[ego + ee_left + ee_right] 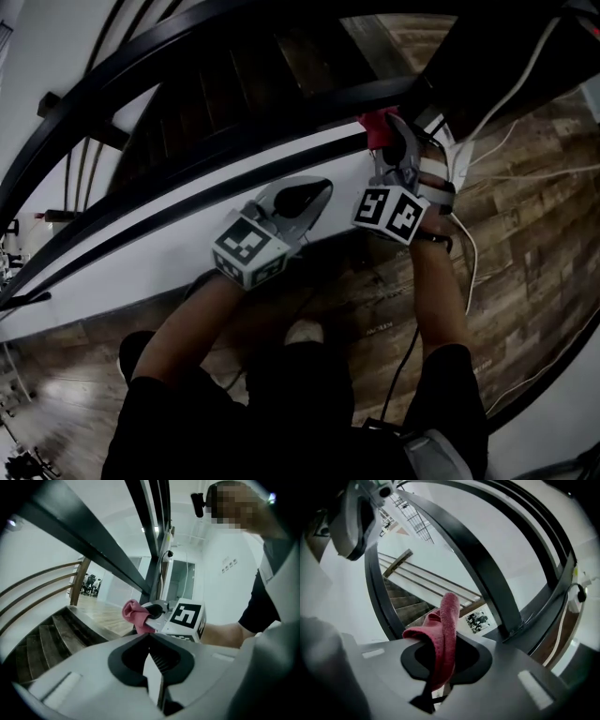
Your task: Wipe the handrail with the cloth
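Status: your right tongs (444, 641) pinch the red cloth (448, 616) near the handrail (487, 578) | left tongs (149, 641) pressed together, empty | contact unconfirmed; you likely have the wiping ahead.

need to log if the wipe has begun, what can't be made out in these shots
- Contact between the cloth and the handrail: in the head view the right gripper covers it, and the right gripper view gives no depth.
- Handrail's ends: cut off by the edges of every view.
- Dust on the handrail: too dark in the head view.
- Cloth's lower end: hidden inside the claw in the right gripper view.
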Demonstrator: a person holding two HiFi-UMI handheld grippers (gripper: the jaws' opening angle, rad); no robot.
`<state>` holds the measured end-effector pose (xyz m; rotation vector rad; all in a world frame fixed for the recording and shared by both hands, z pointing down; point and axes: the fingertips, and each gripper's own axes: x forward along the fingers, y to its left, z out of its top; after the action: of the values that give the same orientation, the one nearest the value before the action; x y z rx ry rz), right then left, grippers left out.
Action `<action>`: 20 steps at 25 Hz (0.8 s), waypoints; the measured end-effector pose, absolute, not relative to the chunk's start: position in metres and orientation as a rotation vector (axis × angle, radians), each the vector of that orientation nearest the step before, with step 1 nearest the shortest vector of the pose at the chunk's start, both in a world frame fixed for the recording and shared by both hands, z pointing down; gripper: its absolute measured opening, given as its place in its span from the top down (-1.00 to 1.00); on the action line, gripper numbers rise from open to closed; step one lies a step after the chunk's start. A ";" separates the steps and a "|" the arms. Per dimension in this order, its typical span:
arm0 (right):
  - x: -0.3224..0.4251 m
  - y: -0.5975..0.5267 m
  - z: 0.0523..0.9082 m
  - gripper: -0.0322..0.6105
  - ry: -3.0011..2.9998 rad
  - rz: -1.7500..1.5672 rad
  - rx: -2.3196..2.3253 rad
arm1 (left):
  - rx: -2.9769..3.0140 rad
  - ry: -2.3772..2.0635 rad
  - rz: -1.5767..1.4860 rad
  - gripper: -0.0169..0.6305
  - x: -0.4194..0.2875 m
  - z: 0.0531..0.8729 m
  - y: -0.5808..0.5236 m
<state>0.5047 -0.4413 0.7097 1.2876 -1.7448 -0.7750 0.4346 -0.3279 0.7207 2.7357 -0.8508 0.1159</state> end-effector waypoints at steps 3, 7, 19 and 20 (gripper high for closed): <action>0.508 -0.448 0.721 0.77 -1.845 -0.475 1.359 | 2.734 -0.862 0.155 0.95 0.436 0.724 -0.328; 0.509 -0.452 0.736 0.77 -1.897 -0.241 1.420 | 2.788 -0.853 0.216 0.95 0.441 0.726 -0.324; 0.500 -0.449 0.752 0.77 -2.135 0.178 1.407 | 2.833 -0.842 0.354 0.95 0.426 0.748 -0.311; 0.498 -0.448 0.753 0.77 -2.142 0.190 1.400 | 2.830 -0.846 0.353 0.95 0.424 0.747 -0.311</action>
<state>0.4982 -0.4478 0.7528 1.3997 -2.1416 0.1901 0.4241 -0.3110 0.7471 2.8304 -0.8463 0.3533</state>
